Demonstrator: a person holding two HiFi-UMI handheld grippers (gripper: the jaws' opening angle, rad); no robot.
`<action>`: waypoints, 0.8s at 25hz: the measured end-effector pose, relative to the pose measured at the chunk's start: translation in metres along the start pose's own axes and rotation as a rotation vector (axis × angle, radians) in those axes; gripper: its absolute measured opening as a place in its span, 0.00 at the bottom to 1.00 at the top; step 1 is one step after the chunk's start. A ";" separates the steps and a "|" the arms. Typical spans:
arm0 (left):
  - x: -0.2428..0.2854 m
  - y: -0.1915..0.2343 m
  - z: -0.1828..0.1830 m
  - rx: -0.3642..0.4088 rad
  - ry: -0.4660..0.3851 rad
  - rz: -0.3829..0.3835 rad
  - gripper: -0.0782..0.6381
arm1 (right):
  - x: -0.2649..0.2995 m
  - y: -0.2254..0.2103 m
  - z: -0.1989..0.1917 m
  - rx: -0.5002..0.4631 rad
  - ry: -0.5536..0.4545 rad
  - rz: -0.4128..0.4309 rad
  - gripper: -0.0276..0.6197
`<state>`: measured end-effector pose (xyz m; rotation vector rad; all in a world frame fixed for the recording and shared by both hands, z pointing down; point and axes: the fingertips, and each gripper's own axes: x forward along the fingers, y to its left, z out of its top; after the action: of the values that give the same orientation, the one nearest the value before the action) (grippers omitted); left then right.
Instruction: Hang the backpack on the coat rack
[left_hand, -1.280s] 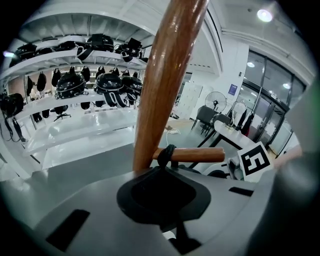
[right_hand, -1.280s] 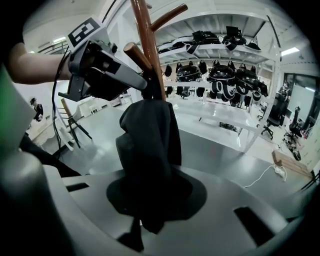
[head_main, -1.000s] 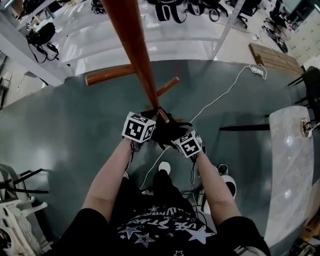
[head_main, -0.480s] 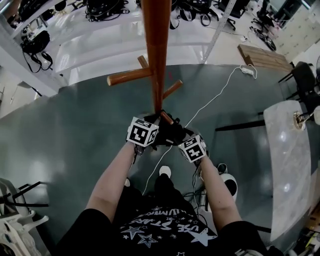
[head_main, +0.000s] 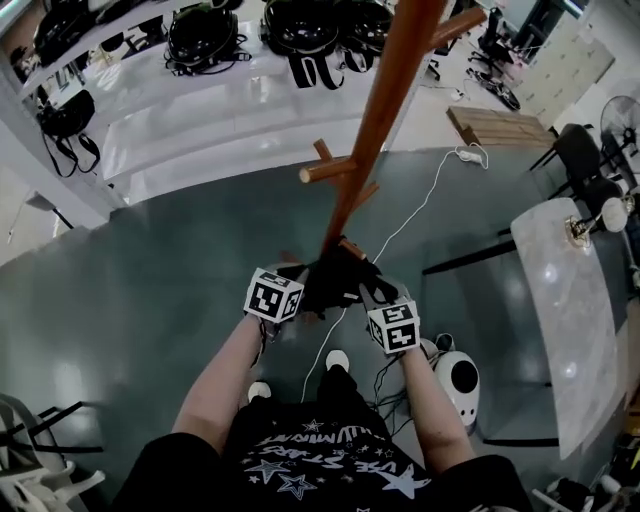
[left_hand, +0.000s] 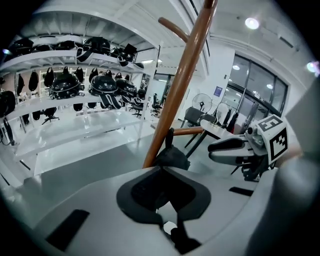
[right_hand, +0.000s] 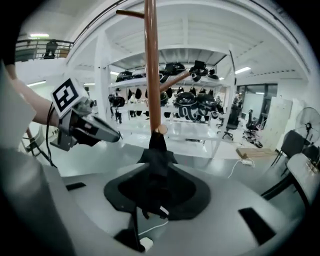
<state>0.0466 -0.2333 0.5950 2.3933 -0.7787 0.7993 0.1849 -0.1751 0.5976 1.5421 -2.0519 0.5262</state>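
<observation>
Hanging step: black fabric backpack (head_main: 335, 280) is held up between both tools, against the lower pole of the brown wooden coat rack (head_main: 385, 110). It sits just under a short wooden peg (right_hand: 160, 130) and is judged not yet hung.
Left tool (left_hand: 162, 167): jaws are pinched together on a fold of backpack fabric.
Right tool (right_hand: 157, 172): jaws have just been closing, with black strap fabric gripped between them.
Risk: the right grip is fresh. If it caught little cloth, the backpack may sag or drop before a loop clears the peg. Pushing on the pole could rock the rack.
Head view only: both forearms, and another peg (head_main: 328, 170) farther up the pole.
Right tool view only: the peg's pale end, just above the fabric.
Left tool view only: the right tool seen side-on.
</observation>
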 end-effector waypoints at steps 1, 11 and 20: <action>-0.011 0.003 -0.003 -0.002 -0.010 -0.008 0.15 | -0.004 0.004 0.009 0.016 -0.026 -0.029 0.20; -0.138 0.040 -0.043 -0.011 -0.116 -0.103 0.15 | -0.038 0.090 0.049 0.068 -0.146 -0.230 0.06; -0.217 0.041 -0.096 0.033 -0.116 -0.249 0.14 | -0.102 0.171 0.014 0.200 -0.139 -0.341 0.06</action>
<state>-0.1597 -0.1273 0.5307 2.5208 -0.4986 0.5815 0.0404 -0.0585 0.5238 2.0474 -1.8193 0.5152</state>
